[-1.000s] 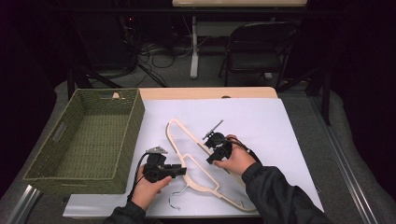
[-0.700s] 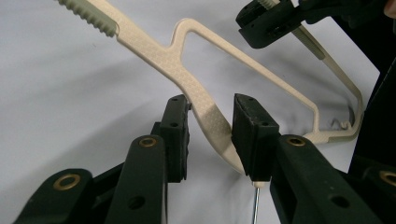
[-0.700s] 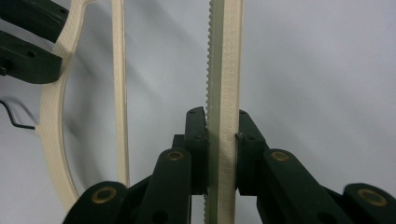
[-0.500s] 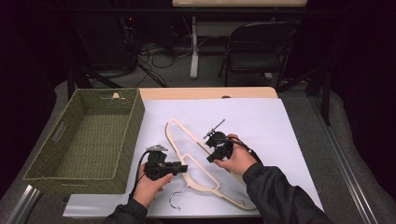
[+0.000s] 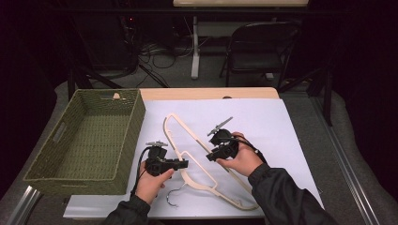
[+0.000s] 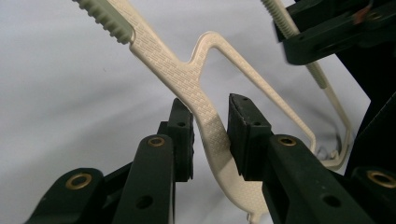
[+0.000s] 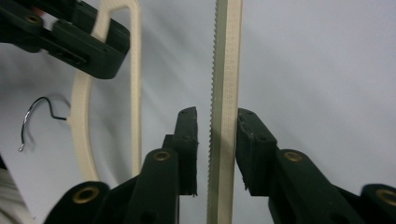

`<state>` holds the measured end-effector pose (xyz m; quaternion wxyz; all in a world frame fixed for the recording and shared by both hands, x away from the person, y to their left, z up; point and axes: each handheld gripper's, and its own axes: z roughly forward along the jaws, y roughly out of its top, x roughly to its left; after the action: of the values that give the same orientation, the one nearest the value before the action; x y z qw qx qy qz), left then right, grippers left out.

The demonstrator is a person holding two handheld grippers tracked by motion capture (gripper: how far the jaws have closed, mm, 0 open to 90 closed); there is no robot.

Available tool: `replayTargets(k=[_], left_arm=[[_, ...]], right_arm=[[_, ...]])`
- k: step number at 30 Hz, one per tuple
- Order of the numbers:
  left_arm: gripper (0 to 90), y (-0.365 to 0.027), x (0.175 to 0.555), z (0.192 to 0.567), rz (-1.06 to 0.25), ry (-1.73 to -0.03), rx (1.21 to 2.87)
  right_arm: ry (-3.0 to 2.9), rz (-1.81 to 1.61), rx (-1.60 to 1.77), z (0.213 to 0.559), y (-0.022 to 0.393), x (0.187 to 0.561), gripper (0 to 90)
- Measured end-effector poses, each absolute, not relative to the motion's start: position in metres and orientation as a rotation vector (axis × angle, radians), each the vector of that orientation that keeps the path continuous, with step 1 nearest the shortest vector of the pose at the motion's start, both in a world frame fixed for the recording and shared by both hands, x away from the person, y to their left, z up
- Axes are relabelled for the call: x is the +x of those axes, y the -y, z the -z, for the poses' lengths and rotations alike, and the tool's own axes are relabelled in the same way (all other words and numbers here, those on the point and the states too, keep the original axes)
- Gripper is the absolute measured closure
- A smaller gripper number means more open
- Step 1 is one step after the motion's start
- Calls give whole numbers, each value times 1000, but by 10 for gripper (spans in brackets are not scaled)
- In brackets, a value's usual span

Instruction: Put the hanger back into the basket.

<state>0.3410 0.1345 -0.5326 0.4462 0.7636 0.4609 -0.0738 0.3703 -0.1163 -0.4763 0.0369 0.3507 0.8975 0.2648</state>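
Observation:
A cream plastic hanger lies flat on the white table cover, its wire hook toward the near edge. My left gripper comes at it from the left. In the left gripper view the jaws straddle the hanger's textured arm, with thin gaps beside the pads. My right gripper reaches in from the right. Its jaws straddle the ridged bar; the right pad touches it and table shows by the left pad. Both stand open.
A green woven basket stands at the table's left side, close to the hanger's far loop. A folding chair and cables sit on the floor beyond the far edge. White cover stretches to the right of the hands.
The left gripper has shifted slightly toward the hanger's arm. The hanger and the right gripper have stayed in place.

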Motion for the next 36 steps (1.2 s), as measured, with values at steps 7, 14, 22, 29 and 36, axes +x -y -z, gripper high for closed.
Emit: replayTargets(k=[7,14,22,29,36], left_arm=[[716,-139,342,523,170,-1140,1881],[715,-138,342,521,162,-1143,1891],[712,-137,344,520,160,-1159,1901],[710,-137,346,519,157,-1164,1901],[708,-137,346,520,155,-1168,1902]], right_arm=[[-2737,-907,960,450,128,350,685],[-2803,-928,790,459,107,327,662],[-2896,-875,691,474,77,312,638],[-2944,-790,664,494,63,311,618],[-2957,-720,596,507,51,306,597]])
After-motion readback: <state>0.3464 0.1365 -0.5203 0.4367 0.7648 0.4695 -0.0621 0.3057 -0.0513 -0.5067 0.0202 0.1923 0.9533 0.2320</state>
